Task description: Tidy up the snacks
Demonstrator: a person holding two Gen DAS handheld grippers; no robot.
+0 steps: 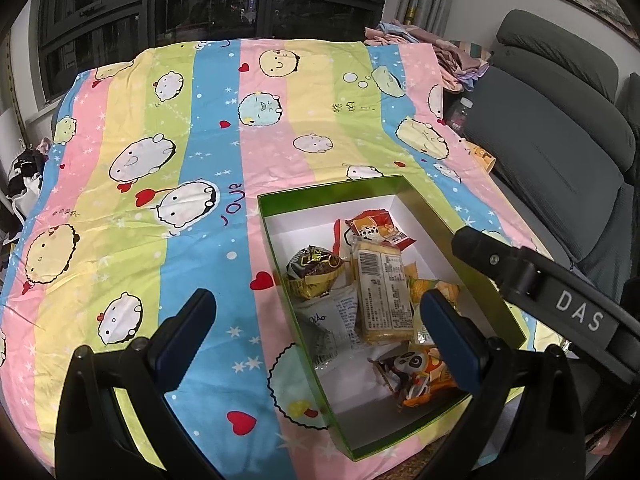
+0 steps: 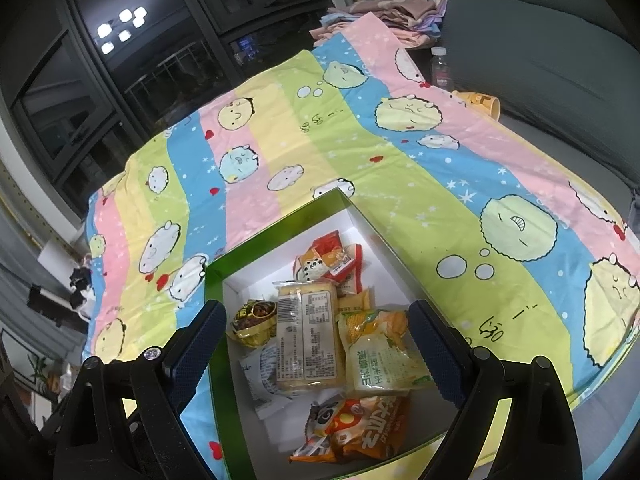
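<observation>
Left wrist view: a green-walled box [image 1: 280, 240] with a white interior rests on a worktop covered by a striped cartoon-print cloth [image 1: 160, 160]. Inside the box lie a gold-foil snack [image 1: 314, 270], a long clear-wrapped biscuit pack [image 1: 384, 292] with its printed label facing up, a red-and-orange panda packet [image 1: 374, 230] near the far wall, a white translucent packet [image 1: 332, 320], and an orange panda packet [image 1: 420, 376] near the front wall. The left gripper [image 1: 320, 332] stands wide open with nothing between its jaws, one finger over the cloth and the other over the box. The right gripper [image 1: 520, 276] enters from the right, over the right wall of the box; its jaw state cannot be read here. A grey sofa [image 1: 560, 140] lies beyond the worktop, with folded fabrics [image 1: 440, 48] at the far corner. Right wrist view: the same box [image 2: 216, 280] sits directly below the right gripper [image 2: 320, 340], whose jaws are spread wide and hold nothing. Between the fingers appear the biscuit pack [image 2: 308, 336], a yellow-green corn packet [image 2: 380, 352] touching its right side, the gold-foil snack [image 2: 254, 322] to its left, the white translucent packet [image 2: 264, 376], the red-and-orange panda packet [image 2: 328, 260] at the far end, and the orange panda packet [image 2: 356, 428] nearest the camera. A plastic bottle [image 2: 440, 66] and a yellow cup [image 2: 484, 104] stand beside the cloth's far edge.
</observation>
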